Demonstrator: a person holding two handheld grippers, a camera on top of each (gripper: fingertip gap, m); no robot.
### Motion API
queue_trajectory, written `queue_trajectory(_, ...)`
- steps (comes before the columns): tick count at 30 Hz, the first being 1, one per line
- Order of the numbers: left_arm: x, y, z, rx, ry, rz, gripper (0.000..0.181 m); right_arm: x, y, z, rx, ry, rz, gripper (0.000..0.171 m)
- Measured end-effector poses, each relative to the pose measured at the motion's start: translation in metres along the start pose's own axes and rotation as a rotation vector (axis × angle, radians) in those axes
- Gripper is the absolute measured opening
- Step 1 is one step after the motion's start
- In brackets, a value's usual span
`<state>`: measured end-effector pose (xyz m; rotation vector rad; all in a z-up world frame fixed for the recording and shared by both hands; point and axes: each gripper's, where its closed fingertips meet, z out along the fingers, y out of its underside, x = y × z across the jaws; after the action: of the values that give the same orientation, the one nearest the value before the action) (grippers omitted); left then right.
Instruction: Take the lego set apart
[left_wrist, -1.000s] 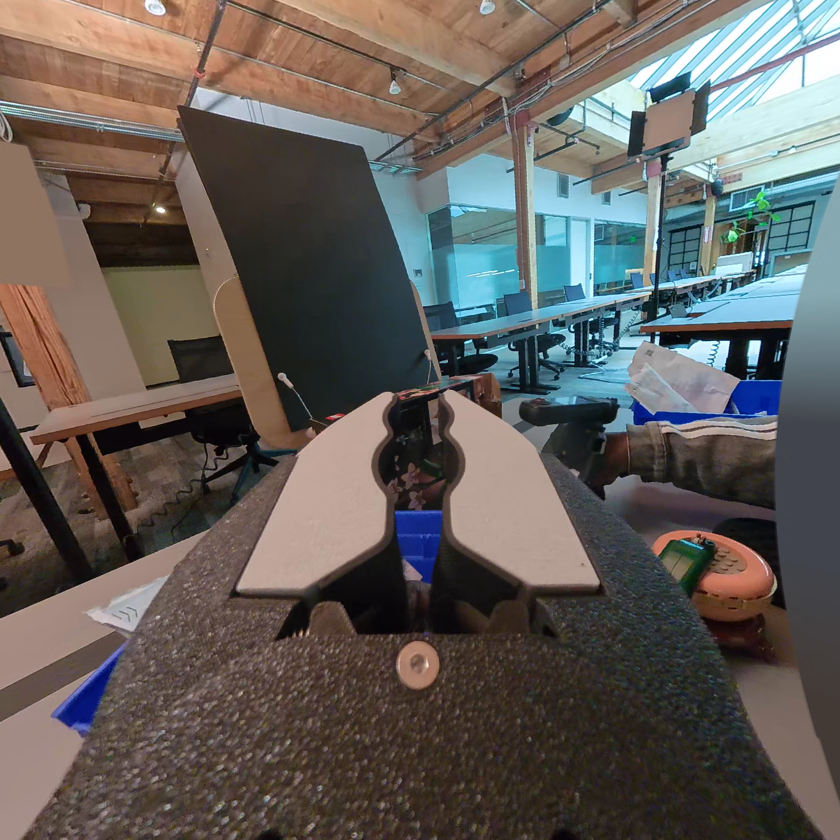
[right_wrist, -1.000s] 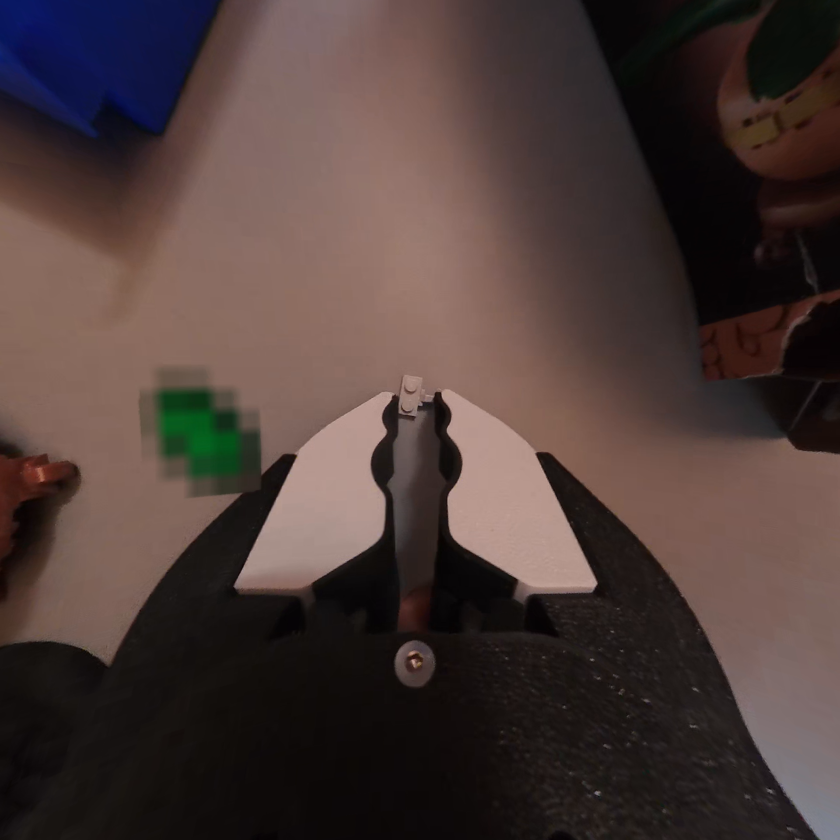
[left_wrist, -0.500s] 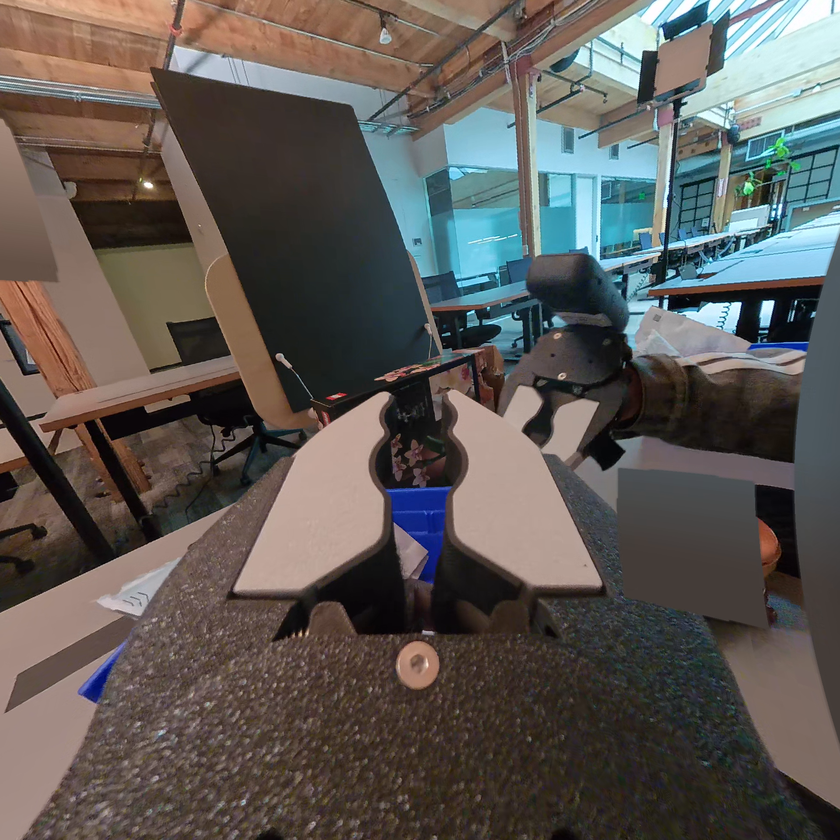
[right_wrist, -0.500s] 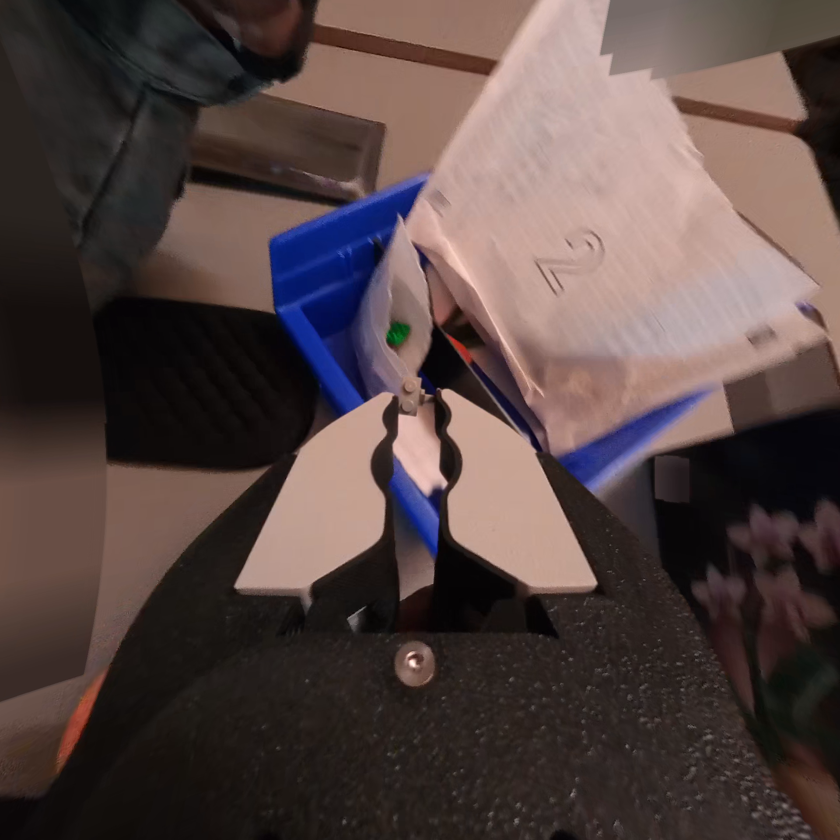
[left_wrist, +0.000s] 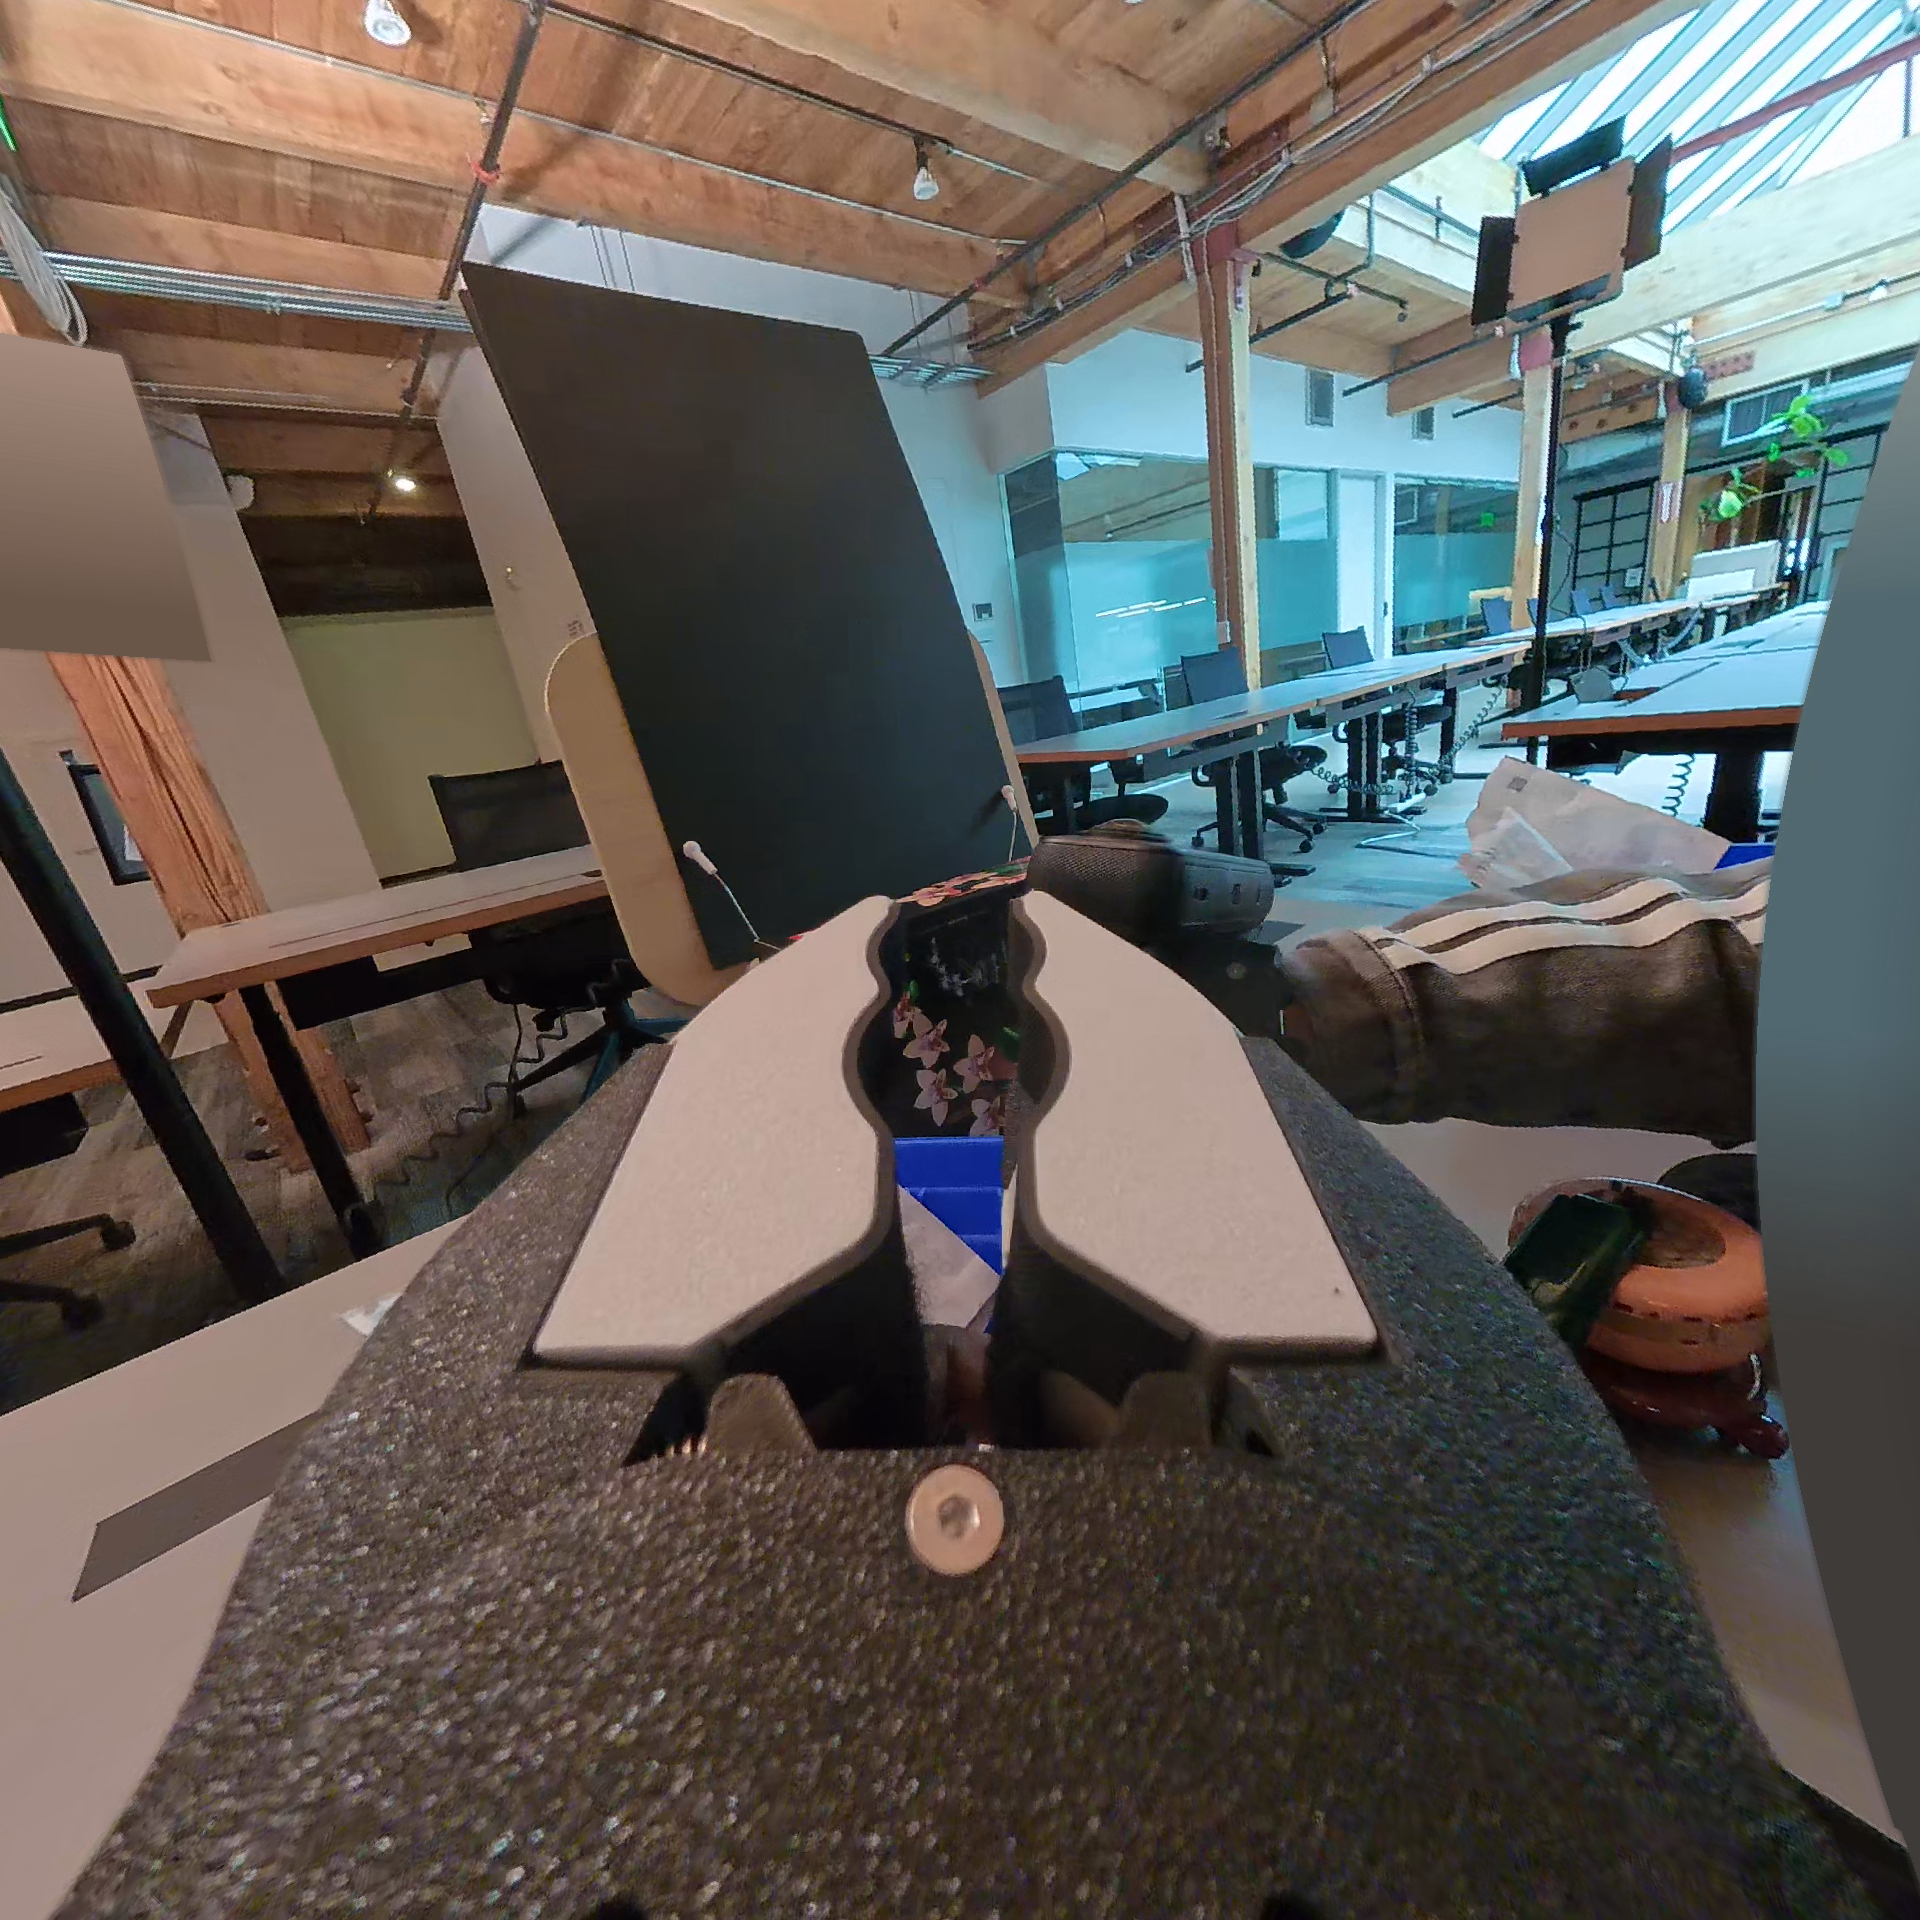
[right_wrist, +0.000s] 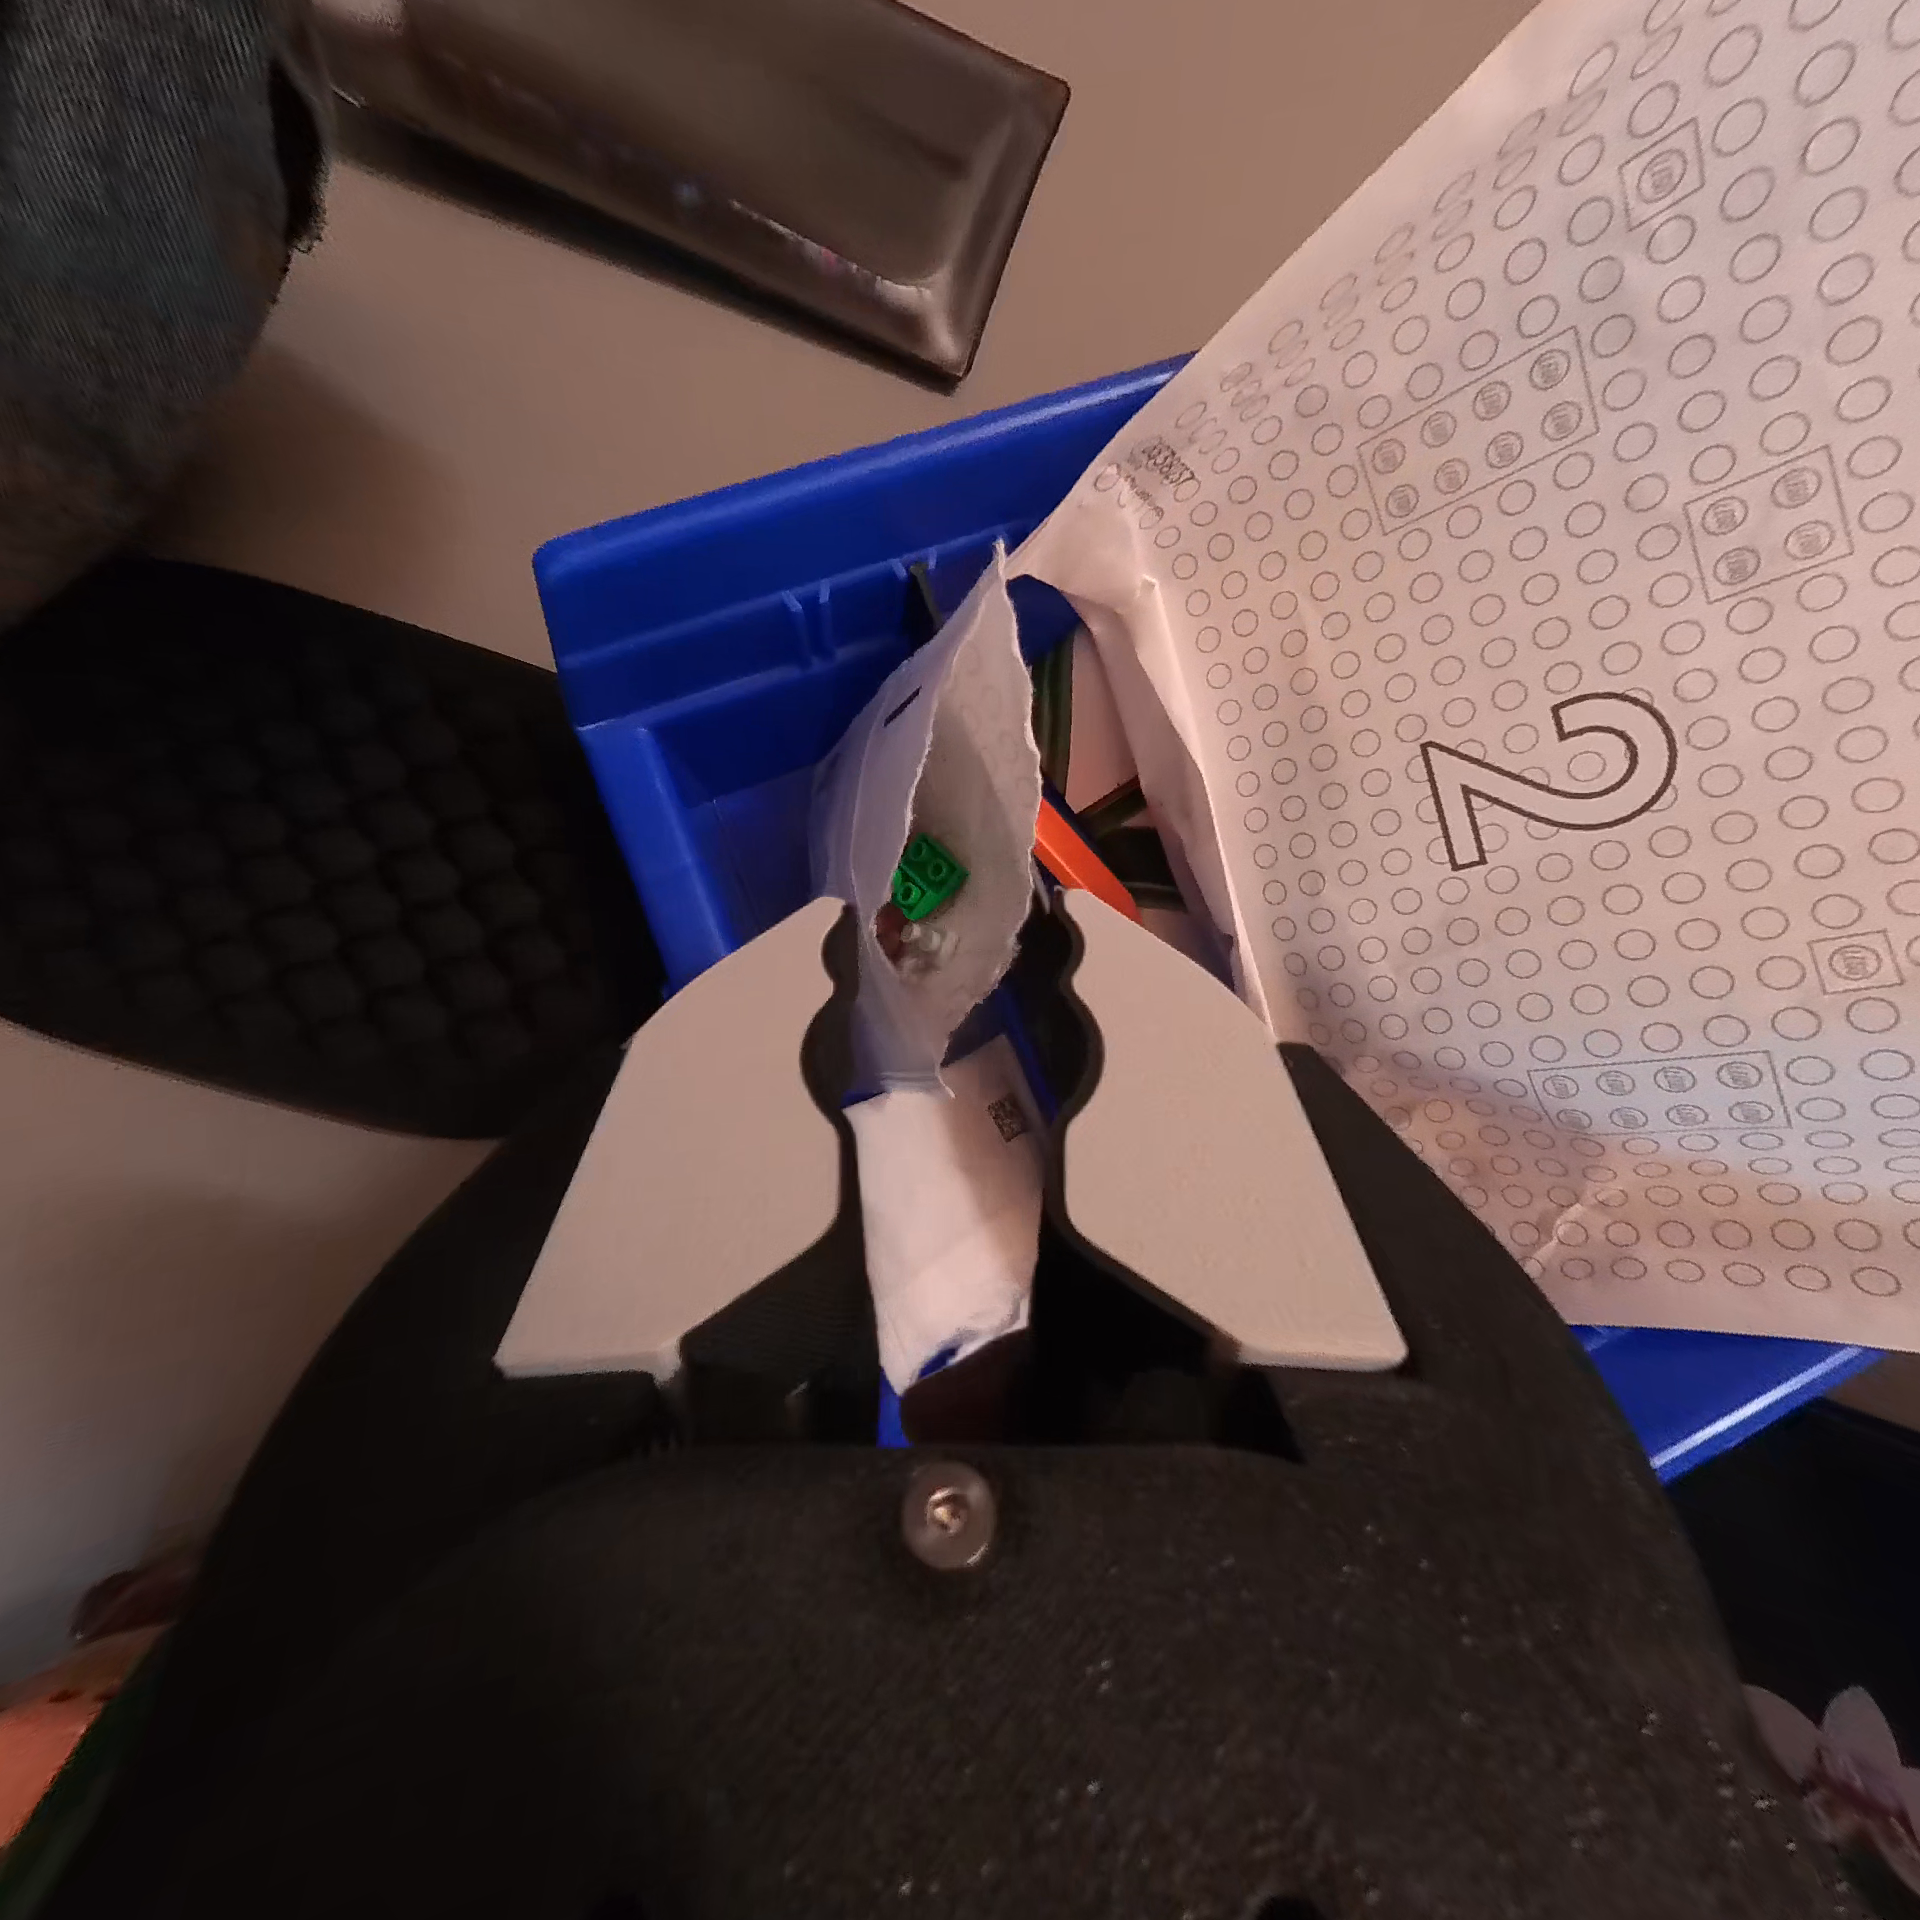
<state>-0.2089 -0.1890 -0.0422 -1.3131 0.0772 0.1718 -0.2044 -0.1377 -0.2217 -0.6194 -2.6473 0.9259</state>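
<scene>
**Right tongs over the small bag, left tongs idle**

The right gripper (right_wrist: 951, 935) hangs above a small torn paper bag (right_wrist: 961, 748) that stands in the blue bin (right_wrist: 727, 561). Its jaws have a gap between them and nothing is pinched there; the bag's mouth lies just under the tips. Inside the bag I see a green lego piece (right_wrist: 928, 876) and some small pale and brown pieces, too small to name. A bigger paper bag (right_wrist: 1507, 727) with printed circles leans on the bin's right side.

The left gripper (left_wrist: 951, 925) points at the far room. Its jaws are a little apart and hold nothing. Behind its tips is a dark box with flowers (left_wrist: 951, 1060).

The rest of the lego set (left_wrist: 1642, 1288), a round tan and brown build with a green part, sits on the table (left_wrist: 156, 1455) at the near right in the left wrist view. I judge it light, stiff and a bit slippery. Its pieces should snap off under a sideways pull, so one gripper should hold the round base by its edge while the other takes the green part.
</scene>
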Motion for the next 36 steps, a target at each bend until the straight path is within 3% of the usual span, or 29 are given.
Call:
queue_trajectory(4,0.003,0.003,0.003,-0.021,0.009,0.010,0.018,-0.003,-0.004,-0.011,0.022,0.011,-0.011,0.036)
queue_trajectory(9,0.010,0.009,0.009,-0.057,0.038,0.023,0.018,-0.015,0.001,-0.059,0.057,0.074,0.019,0.037)
queue_trajectory(16,0.018,0.016,0.018,-0.099,0.060,0.040,0.019,-0.047,0.100,-0.111,-0.088,0.047,0.126,0.043)
queue_trajectory(20,0.025,0.020,0.024,-0.128,0.079,0.060,0.019,-0.062,0.173,-0.108,-0.249,-0.001,0.138,0.048)
queue_trajectory(23,0.031,0.024,0.027,-0.155,0.099,0.081,0.020,-0.068,0.205,-0.100,-0.316,-0.019,0.141,0.052)
queue_trajectory(30,0.038,0.034,0.035,-0.195,0.127,0.097,0.020,-0.067,0.230,-0.083,-0.391,-0.010,0.115,0.049)
queue_trajectory(33,0.044,0.036,0.039,-0.203,0.145,0.099,0.020,-0.068,0.229,-0.080,-0.358,-0.010,0.123,0.033)
queue_trajectory(36,0.058,0.034,0.048,-0.190,0.188,0.076,0.020,-0.057,0.224,-0.085,-0.317,0.099,0.074,0.033)
